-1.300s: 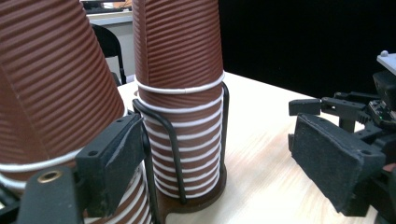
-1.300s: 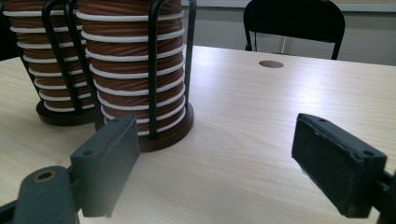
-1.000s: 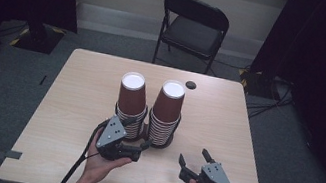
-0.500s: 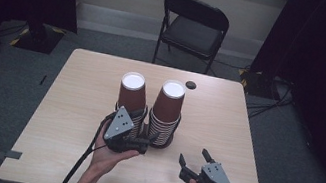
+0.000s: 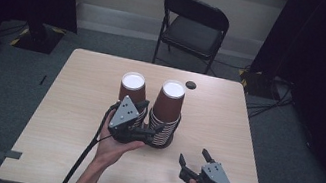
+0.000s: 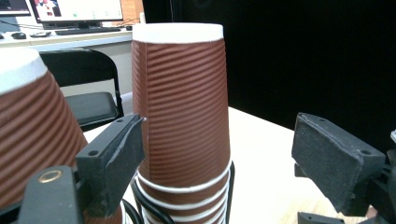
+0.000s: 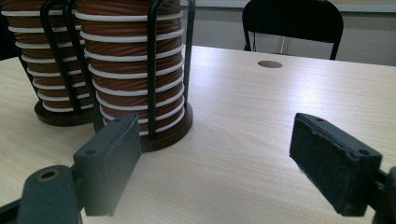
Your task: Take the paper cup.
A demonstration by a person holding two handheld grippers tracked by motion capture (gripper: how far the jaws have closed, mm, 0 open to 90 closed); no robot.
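Two stacks of brown ribbed paper cups stand upside down in black wire holders on the table: a left stack (image 5: 132, 86) and a right stack (image 5: 170, 102). My left gripper (image 5: 152, 132) is lifted in front of them, level, jaws open. In the left gripper view (image 6: 219, 140) the right stack's top cup (image 6: 182, 107) stands between the jaws; the left jaw is close by its edge, the right jaw well apart. The left stack's cup (image 6: 28, 126) is at the far left. My right gripper (image 5: 194, 157) rests open near the front right (image 7: 215, 154), with the holders (image 7: 135, 70) ahead of it to its left.
The light wooden table (image 5: 75, 86) has a round dark cable hole (image 5: 191, 85) behind the stacks. A black folding chair (image 5: 194, 26) stands beyond the far edge. Each cup holder has a round dark wooden base (image 7: 163, 135).
My left gripper has risen and moved away from the front edge, up along the cup stacks. The right gripper has stayed where it was.
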